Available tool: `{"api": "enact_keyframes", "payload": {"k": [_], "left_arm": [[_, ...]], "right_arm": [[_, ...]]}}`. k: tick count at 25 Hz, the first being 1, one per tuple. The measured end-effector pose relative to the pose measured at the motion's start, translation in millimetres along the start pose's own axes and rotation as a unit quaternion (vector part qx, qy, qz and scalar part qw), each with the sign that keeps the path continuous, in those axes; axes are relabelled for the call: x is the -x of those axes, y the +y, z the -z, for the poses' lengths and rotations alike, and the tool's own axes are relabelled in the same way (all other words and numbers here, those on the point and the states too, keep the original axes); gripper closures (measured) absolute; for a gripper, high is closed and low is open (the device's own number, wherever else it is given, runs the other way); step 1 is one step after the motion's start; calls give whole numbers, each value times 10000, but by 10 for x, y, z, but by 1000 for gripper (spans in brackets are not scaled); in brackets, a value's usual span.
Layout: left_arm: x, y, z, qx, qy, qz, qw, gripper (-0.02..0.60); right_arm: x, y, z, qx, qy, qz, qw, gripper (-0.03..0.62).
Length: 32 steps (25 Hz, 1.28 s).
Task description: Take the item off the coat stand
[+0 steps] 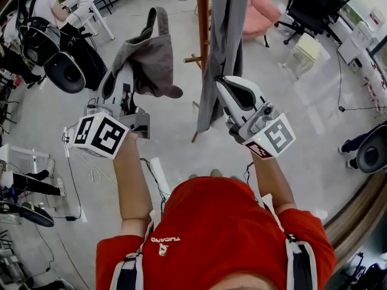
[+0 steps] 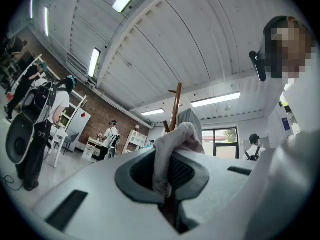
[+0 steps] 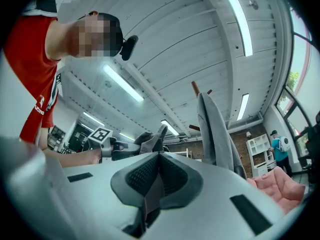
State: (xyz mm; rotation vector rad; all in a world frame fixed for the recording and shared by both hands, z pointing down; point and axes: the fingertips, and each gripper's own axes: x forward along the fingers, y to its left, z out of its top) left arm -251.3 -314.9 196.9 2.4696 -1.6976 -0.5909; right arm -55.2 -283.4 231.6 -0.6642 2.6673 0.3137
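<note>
A wooden coat stand (image 1: 202,17) rises ahead of me, with a long grey coat (image 1: 227,41) hanging down its right side. My left gripper (image 1: 128,72) is shut on a grey fabric item with a strap (image 1: 150,56), held out to the left of the pole and apart from it. In the left gripper view this cloth (image 2: 176,139) is bunched between the pads of that gripper (image 2: 167,171), and the stand (image 2: 174,106) is behind it. My right gripper (image 1: 222,83) is at the coat's left edge. Seen in its own view, the gripper (image 3: 159,159) pinches a strip of grey cloth, beside the coat (image 3: 215,129).
A pink armchair (image 1: 261,9) and a black office chair (image 1: 314,2) stand behind the stand. A small white table (image 1: 305,50) is at the right. A black chair (image 1: 57,50) and seated people are at the left. Cables (image 1: 81,162) lie on the floor.
</note>
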Motion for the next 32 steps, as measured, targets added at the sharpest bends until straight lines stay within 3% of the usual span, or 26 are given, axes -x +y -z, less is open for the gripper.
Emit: {"api": "enact_keyframes", "payload": {"k": [6,32], "left_arm": [[209,24,240,246,53,-133,9996,558],[185,292,528,107,374,-223,9990,558]], "right_arm": [[-75,41,77,-29,75,29,10000,571],[-181,-12,327,-37,322,131,9994,571]]}}
